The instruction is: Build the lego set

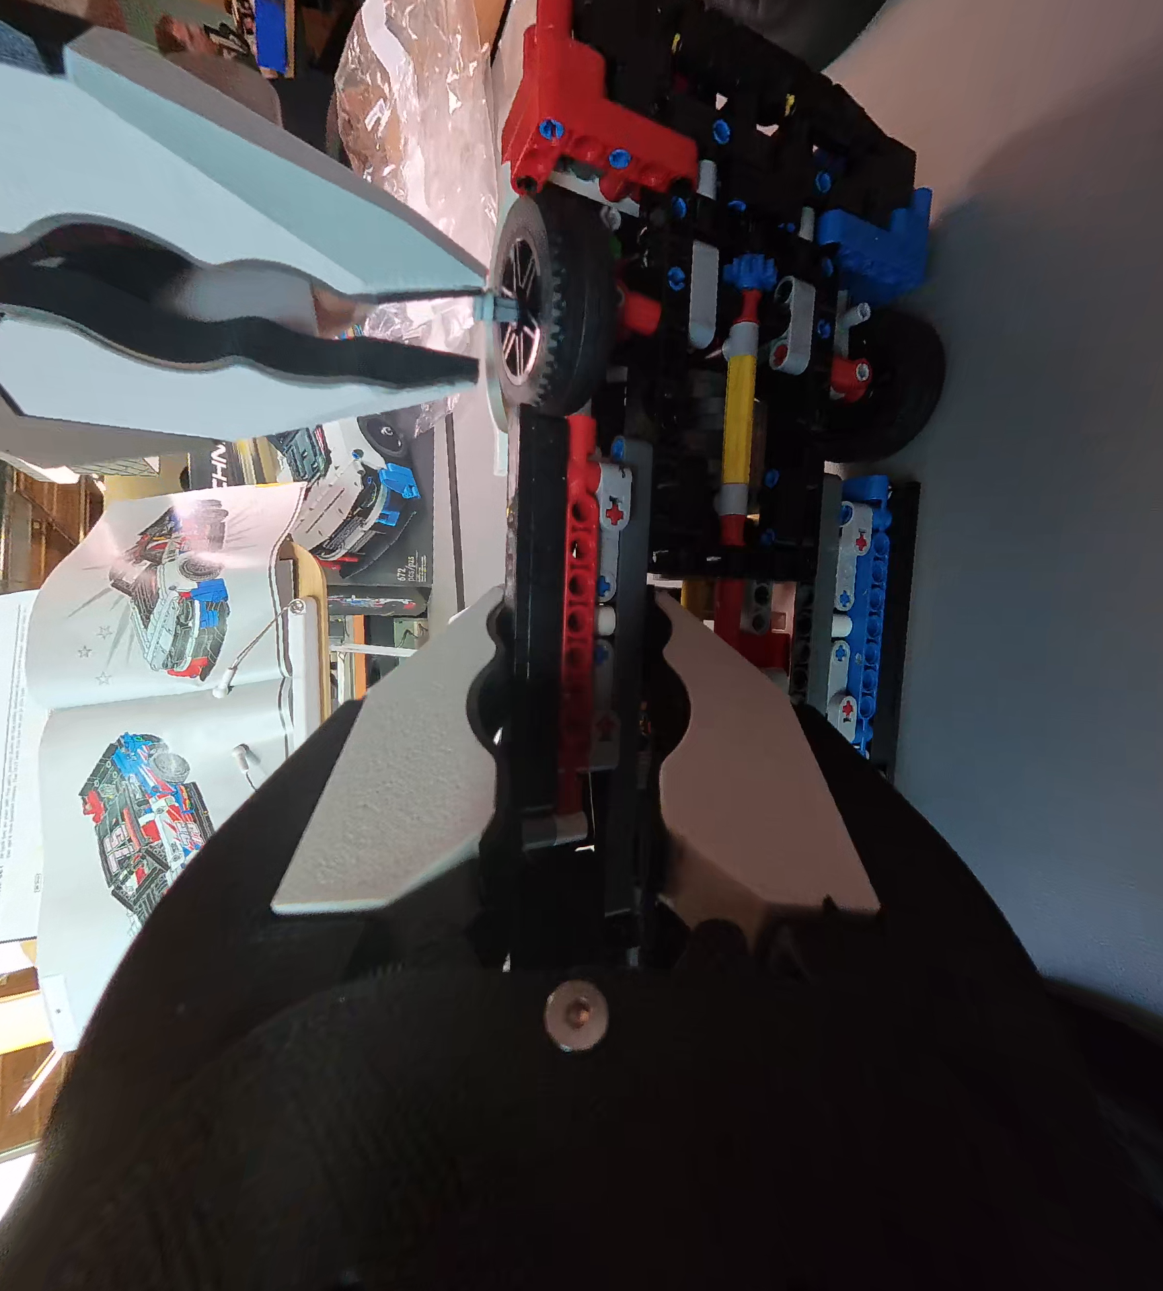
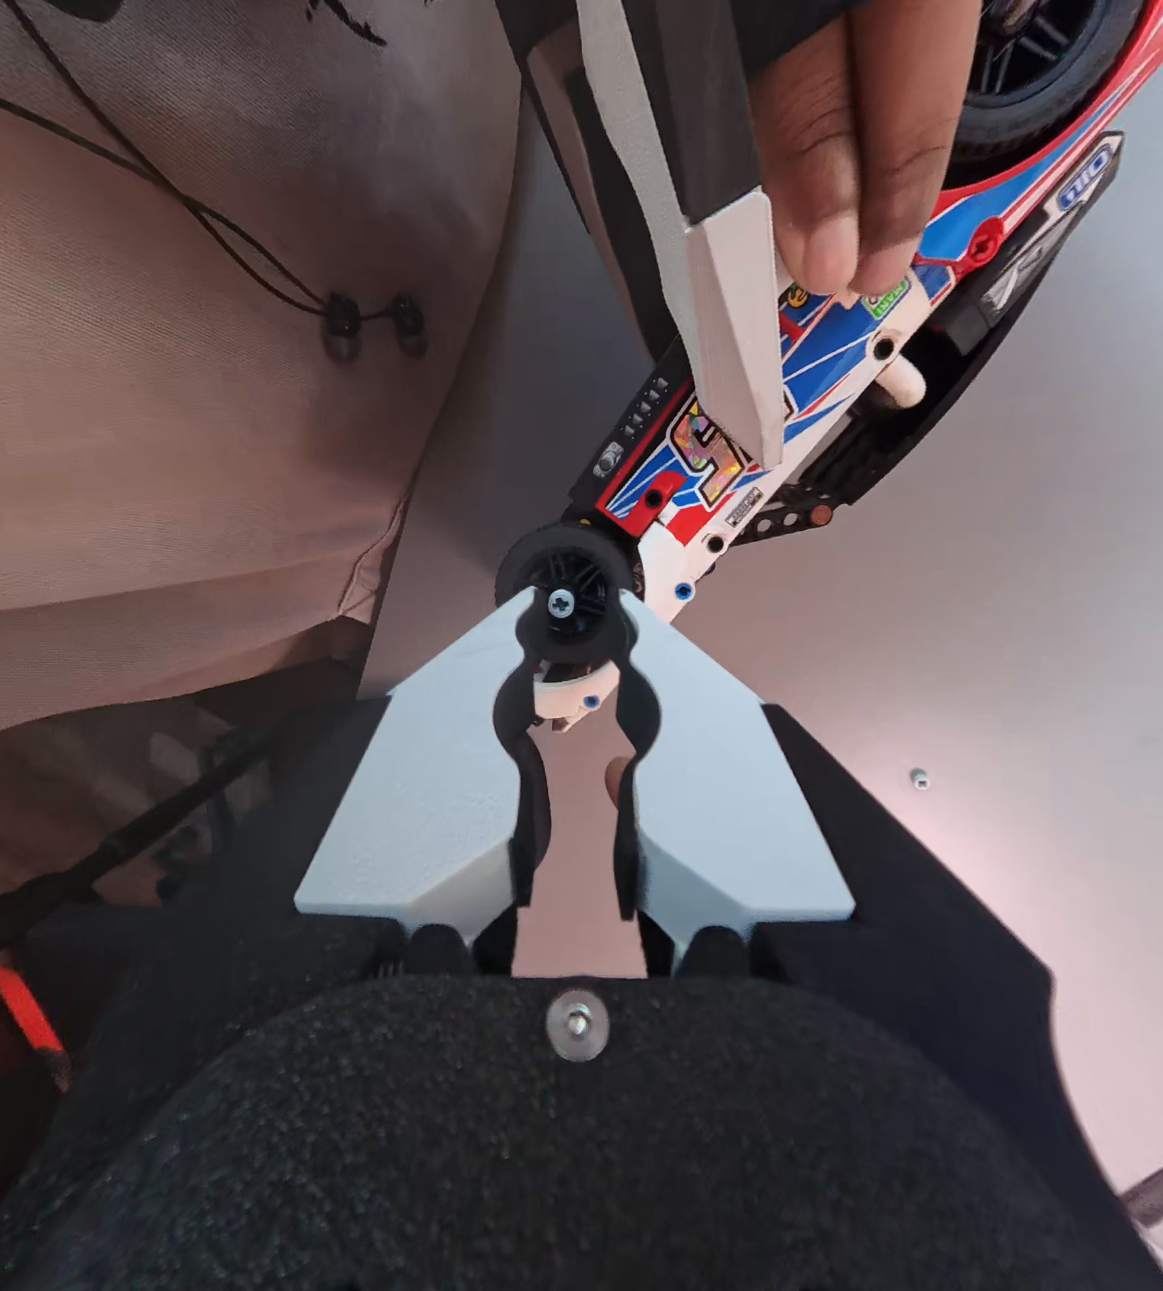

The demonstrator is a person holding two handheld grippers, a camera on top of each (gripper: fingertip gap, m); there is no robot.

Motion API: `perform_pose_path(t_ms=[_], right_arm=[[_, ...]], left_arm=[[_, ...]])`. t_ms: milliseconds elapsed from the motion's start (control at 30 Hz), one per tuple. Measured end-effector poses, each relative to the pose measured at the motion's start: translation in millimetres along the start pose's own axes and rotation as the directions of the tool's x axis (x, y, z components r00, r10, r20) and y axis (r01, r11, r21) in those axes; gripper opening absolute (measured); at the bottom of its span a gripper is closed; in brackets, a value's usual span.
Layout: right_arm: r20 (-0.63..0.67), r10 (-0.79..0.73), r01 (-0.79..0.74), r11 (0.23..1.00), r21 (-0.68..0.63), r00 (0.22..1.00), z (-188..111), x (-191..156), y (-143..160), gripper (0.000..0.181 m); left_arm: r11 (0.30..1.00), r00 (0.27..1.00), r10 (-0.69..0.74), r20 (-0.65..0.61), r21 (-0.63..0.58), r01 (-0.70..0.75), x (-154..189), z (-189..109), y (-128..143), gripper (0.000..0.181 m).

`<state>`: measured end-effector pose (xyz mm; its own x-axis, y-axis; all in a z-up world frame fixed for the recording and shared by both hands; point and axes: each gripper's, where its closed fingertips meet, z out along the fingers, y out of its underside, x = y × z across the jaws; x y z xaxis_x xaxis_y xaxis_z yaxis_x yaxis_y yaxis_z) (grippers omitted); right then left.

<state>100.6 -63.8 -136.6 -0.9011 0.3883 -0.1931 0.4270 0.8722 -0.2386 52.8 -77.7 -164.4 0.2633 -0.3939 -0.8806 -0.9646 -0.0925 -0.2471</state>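
Observation:
The lego car [image 1: 739, 363] is held on its side, underside towards the left wrist view: black frame, red and blue beams, a yellow axle. My left gripper [image 1: 578, 615] is shut on the car's black and red side beam. My right gripper [image 1: 480, 328] comes in from the left, tips at the hub of a black wheel [image 1: 550, 314]. In the right wrist view the right gripper [image 2: 575, 615] stands slightly open around a small grey pin [image 2: 562, 602] in the wheel hub [image 2: 585, 569]. The car's stickered body [image 2: 837, 363] runs up to the right, with a left finger [image 2: 732, 314] and a hand [image 2: 844, 140] on it.
An open instruction booklet [image 1: 145, 664] stands on a holder at the left, with the set's box [image 1: 369, 517] behind it. A clear plastic bag [image 1: 417, 140] lies beyond. A small grey piece [image 2: 919, 777] lies on the white table [image 2: 1018, 629]. Beige cloth [image 2: 145, 349] is at the left. My hands' fingertips stand some 6 centimeters from each other.

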Motion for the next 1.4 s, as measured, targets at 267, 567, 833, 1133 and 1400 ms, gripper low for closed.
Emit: perform_pose_path(t_ms=[267, 567, 833, 1133, 1400], right_arm=[[-0.069, -0.063, 0.068, 0.995, 0.078, 0.996, -9.5, -2.2, -1.0, 0.012], [-0.049, -0.071, 0.073, 0.997, 0.028, 0.996, 0.2, -4.6, -0.8, 0.002], [-0.013, -0.107, 0.105, 0.989, -0.102, 0.994, 3.1, -7.1, -0.3, 0.002], [0.075, -0.094, 0.099, 0.993, -0.067, 0.993, 11.5, -16.0, -1.3, 0.003], [0.066, -0.025, 0.016, 0.990, 0.137, 0.998, 4.0, -16.0, 0.1, 0.009]], left_arm=[[1.000, 1.000, 0.001, -0.003, 0.001, -0.001, -0.1, 1.6, 0.7, 0.034], [1.000, 1.000, -0.001, -0.004, 0.003, 0.001, 0.0, 2.5, 1.9, 0.034], [1.000, 1.000, 0.000, -0.019, 0.013, 0.001, 0.8, 3.5, 2.2, 0.034], [0.999, 0.995, -0.025, -0.098, 0.031, 0.028, 5.2, 2.7, -0.7, 0.035], [0.998, 0.992, -0.031, -0.118, 0.045, 0.037, 4.9, 5.1, -1.2, 0.035]])
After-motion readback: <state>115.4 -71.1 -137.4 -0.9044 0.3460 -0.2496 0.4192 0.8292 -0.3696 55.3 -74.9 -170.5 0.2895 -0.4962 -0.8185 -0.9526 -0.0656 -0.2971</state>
